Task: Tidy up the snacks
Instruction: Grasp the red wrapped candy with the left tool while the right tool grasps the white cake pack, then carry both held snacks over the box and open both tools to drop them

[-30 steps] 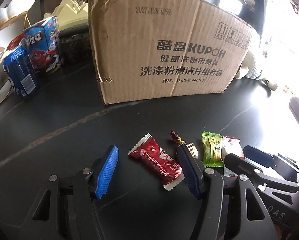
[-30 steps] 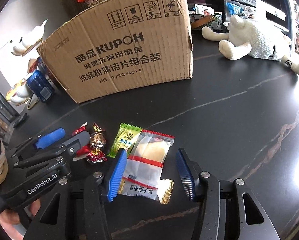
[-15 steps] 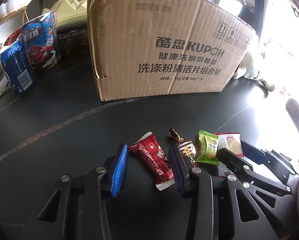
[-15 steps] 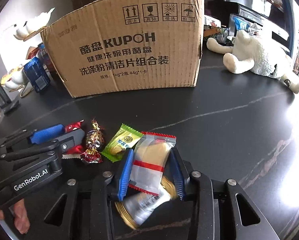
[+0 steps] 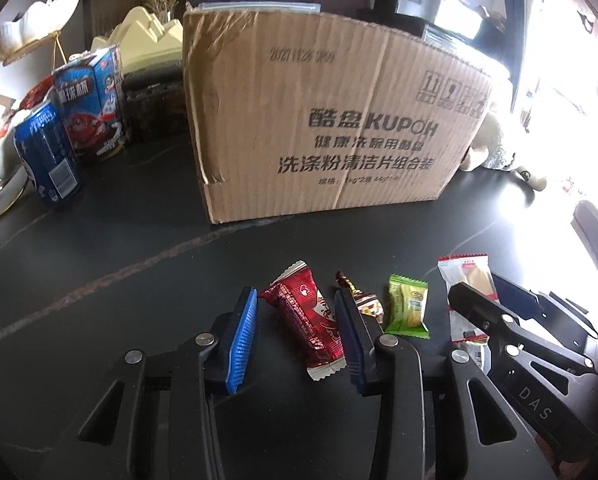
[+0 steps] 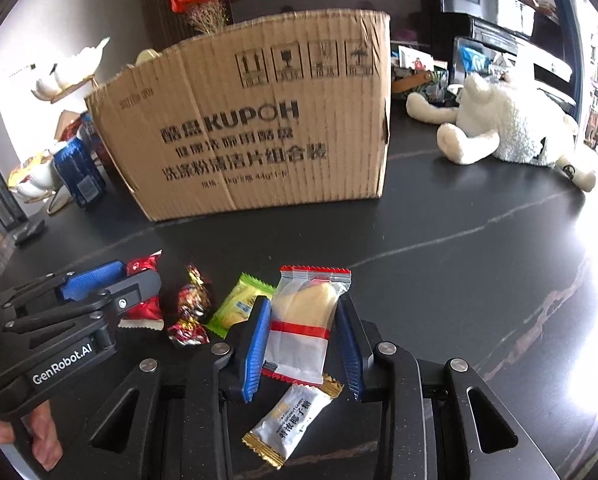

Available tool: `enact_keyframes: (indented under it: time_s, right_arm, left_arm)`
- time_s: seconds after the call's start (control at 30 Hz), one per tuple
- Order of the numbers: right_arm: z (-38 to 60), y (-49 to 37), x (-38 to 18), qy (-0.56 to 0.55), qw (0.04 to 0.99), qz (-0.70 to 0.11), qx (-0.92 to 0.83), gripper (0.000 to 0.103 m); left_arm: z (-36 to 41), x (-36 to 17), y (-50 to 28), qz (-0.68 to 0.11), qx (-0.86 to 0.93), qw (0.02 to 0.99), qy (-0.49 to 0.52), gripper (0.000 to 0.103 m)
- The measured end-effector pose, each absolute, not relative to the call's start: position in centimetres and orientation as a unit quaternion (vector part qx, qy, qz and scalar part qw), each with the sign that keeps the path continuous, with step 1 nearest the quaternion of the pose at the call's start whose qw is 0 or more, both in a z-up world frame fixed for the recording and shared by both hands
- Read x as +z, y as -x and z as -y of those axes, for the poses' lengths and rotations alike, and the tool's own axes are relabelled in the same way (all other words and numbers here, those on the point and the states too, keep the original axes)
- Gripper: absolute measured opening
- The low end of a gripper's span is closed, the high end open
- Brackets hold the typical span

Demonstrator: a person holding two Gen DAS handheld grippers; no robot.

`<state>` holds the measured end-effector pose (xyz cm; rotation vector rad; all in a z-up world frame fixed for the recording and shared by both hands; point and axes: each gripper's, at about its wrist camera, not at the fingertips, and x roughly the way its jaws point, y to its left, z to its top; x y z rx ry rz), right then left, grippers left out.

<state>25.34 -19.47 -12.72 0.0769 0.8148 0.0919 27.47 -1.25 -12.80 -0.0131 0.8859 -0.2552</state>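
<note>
My left gripper (image 5: 297, 320) is shut on a red candy packet (image 5: 307, 316) and holds it just above the black table. My right gripper (image 6: 303, 336) is shut on a clear red-trimmed snack packet (image 6: 303, 320), lifted off the table. A foil-wrapped candy (image 5: 365, 300) and a green packet (image 5: 407, 306) lie between the two grippers. A white and gold coconut candy (image 6: 289, 420) lies on the table under the right gripper. The open KUPOH cardboard box (image 5: 327, 128) stands behind the snacks and also shows in the right wrist view (image 6: 251, 136).
A blue can (image 5: 47, 152) and a blue snack carton (image 5: 93, 108) stand left of the box. A white plush toy (image 6: 507, 124) lies at the right. The black tabletop (image 6: 459, 272) stretches to the right of the snacks.
Both grippers closed from open onto their packets and rose slightly. The clear packet came up off the white and gold candy beneath it.
</note>
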Motion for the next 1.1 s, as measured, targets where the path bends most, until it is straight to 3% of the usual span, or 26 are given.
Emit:
enact_keyframes:
  time_s: [0.4, 1.1]
  right_arm:
    - [19.4, -24.1, -9.3, -0.050, 0.931, -0.352, 0.086, 0.035]
    - [20.3, -24.4, -1.4, -0.081, 0.944, -0.296, 0.121, 0.035]
  left_arm:
    - [1.7, -10.0, -25.6, -0.395, -0.124, 0.910, -0.006, 0.039]
    - [1.3, -0.1, -24.8, -0.322, -0.119, 0.939, -0.006, 0.039]
